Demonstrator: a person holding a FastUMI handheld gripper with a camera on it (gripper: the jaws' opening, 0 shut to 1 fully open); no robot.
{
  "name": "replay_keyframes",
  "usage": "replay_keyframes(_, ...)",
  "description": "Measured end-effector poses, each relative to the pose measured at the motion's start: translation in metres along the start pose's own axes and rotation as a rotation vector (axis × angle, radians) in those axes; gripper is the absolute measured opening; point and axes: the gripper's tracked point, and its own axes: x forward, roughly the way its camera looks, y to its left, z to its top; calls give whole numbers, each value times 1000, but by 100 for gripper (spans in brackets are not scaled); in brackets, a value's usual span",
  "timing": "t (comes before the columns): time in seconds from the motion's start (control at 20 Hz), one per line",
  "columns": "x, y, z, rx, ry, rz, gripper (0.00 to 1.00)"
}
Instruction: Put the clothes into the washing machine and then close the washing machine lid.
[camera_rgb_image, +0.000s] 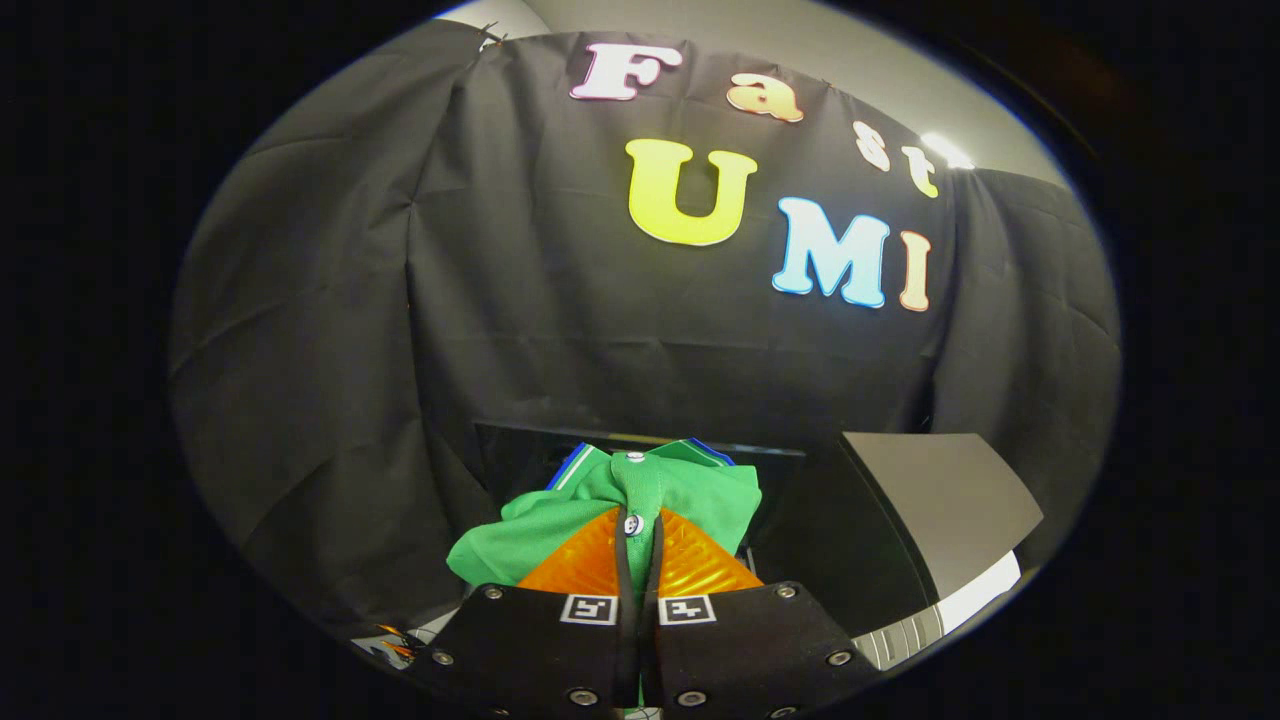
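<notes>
1. Two fingers of the claw (638, 525) stand pressed nearly together, pinching a green polo shirt (560, 535) at its buttoned placket.
2. Bunched fabric hangs from the fingertips, its blue-and-white trimmed collar lifted just beyond them.
3. Beyond the shirt sits the washing machine (860, 560), its dark opening behind the garment.
4. Beside the opening, its grey lid (950, 500) stands raised, tilted open.

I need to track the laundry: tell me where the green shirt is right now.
In the gripper view the green shirt is pinched between the fingers of the shut claw, bunched just ahead of them, in front of the washing machine's raised lid.
</notes>
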Motion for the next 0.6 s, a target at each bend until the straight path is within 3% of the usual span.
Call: replay_keyframes(0.6, 49, 6, -79, 4, 178, -6, 1)
